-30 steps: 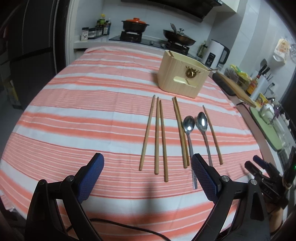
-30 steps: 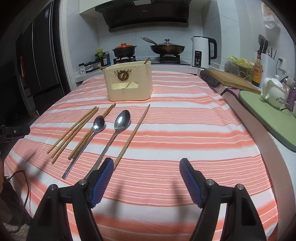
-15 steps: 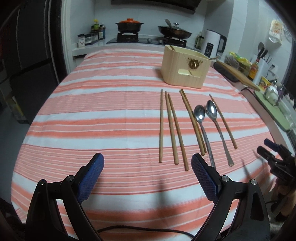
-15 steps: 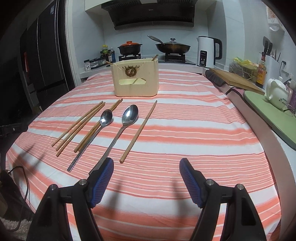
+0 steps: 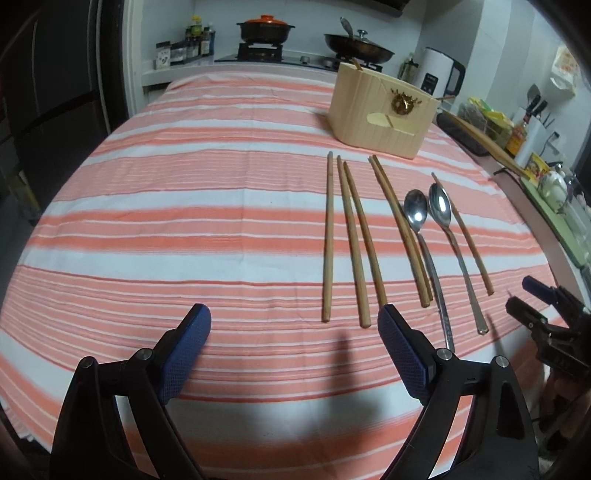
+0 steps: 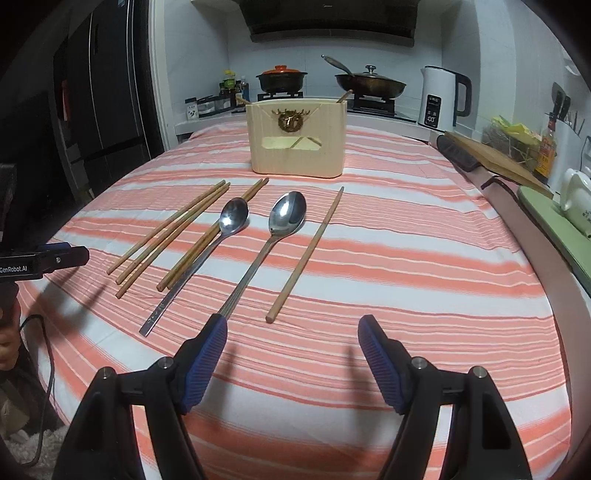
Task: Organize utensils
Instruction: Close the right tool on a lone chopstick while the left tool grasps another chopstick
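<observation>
Jaws apart; six chopsticks [image 6: 306,254], two spoons [image 6: 258,254].

You are in a home kitchen. Behind your table [image 6: 406,258] with its orange-and-white striped cloth stands a gas stove [image 6: 317,96] carrying a black pot with an orange lid [image 6: 281,78] and a lidded wok [image 6: 369,84], under a dark range hood [image 6: 332,22]. A white electric kettle [image 6: 441,98], seasoning bottles [image 6: 232,86], a wooden cutting board [image 6: 495,162] and a black fridge [image 6: 103,99] surround you.
</observation>
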Demonstrator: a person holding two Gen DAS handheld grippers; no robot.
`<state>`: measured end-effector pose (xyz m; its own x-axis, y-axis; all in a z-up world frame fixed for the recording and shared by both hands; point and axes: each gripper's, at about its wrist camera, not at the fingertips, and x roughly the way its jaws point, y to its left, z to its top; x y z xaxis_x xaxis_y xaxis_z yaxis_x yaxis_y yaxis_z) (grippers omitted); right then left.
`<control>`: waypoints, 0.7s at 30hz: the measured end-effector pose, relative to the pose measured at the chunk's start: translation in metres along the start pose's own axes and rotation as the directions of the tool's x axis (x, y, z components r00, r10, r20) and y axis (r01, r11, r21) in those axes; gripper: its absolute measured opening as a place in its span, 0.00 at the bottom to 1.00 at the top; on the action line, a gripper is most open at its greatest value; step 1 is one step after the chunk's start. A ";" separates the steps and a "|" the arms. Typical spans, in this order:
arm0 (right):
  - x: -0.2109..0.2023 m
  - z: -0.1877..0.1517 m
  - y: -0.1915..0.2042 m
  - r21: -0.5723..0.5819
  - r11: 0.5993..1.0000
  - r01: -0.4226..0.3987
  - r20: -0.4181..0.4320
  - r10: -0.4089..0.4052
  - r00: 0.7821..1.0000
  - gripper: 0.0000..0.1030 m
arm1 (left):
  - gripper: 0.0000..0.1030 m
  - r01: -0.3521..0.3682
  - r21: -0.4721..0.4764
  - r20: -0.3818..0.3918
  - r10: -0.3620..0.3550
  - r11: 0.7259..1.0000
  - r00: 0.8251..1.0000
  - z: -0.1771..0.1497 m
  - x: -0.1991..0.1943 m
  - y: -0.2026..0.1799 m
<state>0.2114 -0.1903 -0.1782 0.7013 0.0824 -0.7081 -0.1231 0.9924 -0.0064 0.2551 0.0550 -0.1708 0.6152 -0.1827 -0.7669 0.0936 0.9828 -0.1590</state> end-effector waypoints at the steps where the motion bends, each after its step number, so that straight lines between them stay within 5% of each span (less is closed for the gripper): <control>1: 0.005 0.002 0.001 0.002 1.000 -0.008 -0.013 0.008 1.000 0.71 | 0.88 0.000 0.001 -0.006 0.000 1.000 1.000 -0.001 0.002 0.000; 9: 0.023 0.012 0.006 0.026 0.998 -0.053 -0.071 0.055 0.996 0.51 | 0.80 -0.016 0.038 -0.042 0.018 0.999 0.999 -0.001 0.018 -0.003; 15: 0.034 0.014 0.006 0.032 0.998 -0.057 -0.112 0.061 0.992 0.50 | 0.76 -0.055 0.116 -0.047 0.061 0.992 0.997 0.001 0.030 -0.017; 17: 0.037 0.014 0.007 0.021 0.999 -0.047 -0.116 0.049 0.992 0.39 | 0.66 -0.073 0.153 -0.038 0.079 0.986 0.996 0.002 0.033 -0.025; 20: 0.038 0.014 0.003 0.030 0.999 -0.030 -0.114 0.033 0.993 0.13 | 0.38 -0.058 0.178 -0.025 0.064 0.982 0.998 0.003 0.033 -0.034; 21: 0.038 0.014 0.000 0.042 0.999 -0.033 -0.115 0.038 0.993 0.12 | 0.28 -0.059 0.185 -0.019 0.063 0.981 0.998 0.002 0.033 -0.036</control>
<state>0.2477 -0.1854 -0.1948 0.6106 0.1091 -0.7844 -0.1170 0.9920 0.0469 0.2736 0.0132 -0.1887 0.6048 -0.1206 -0.7872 0.2009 0.9796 0.0043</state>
